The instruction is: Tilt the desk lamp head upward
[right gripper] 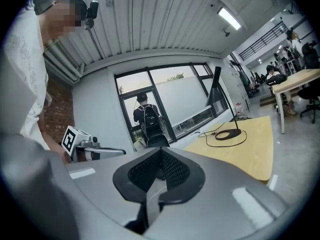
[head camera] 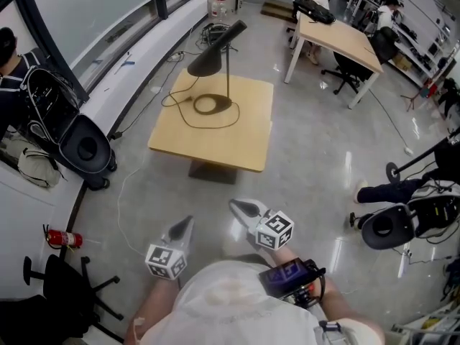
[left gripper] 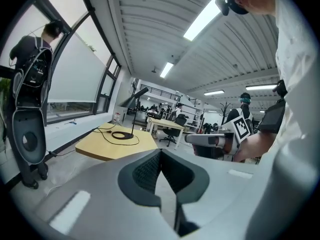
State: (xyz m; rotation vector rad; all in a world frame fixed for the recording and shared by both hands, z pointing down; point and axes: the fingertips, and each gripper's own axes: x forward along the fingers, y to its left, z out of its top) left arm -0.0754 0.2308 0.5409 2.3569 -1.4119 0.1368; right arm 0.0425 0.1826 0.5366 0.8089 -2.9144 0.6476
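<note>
A dark desk lamp [head camera: 215, 56] stands on a small wooden table [head camera: 244, 135], its cone head [head camera: 204, 63] tipped downward over the table's far left. The lamp's round base [head camera: 210, 105] sits near the table's far edge, with a black cord looping around it. Both grippers are held close to the person's body, well short of the table. My left gripper [head camera: 186, 223] is shut and holds nothing. My right gripper [head camera: 239, 206] is also shut and bare. The lamp [left gripper: 134, 104] shows small and far off in the left gripper view, and the lamp [right gripper: 222, 101] shows likewise in the right gripper view.
A red fire extinguisher [head camera: 63, 239] lies on the floor at left, beside a black office chair [head camera: 68, 290]. A person with a backpack [head camera: 32, 95] stands by the window. A long desk [head camera: 345, 42] with seated people is far right. Camera stands [head camera: 402, 214] crowd the right side.
</note>
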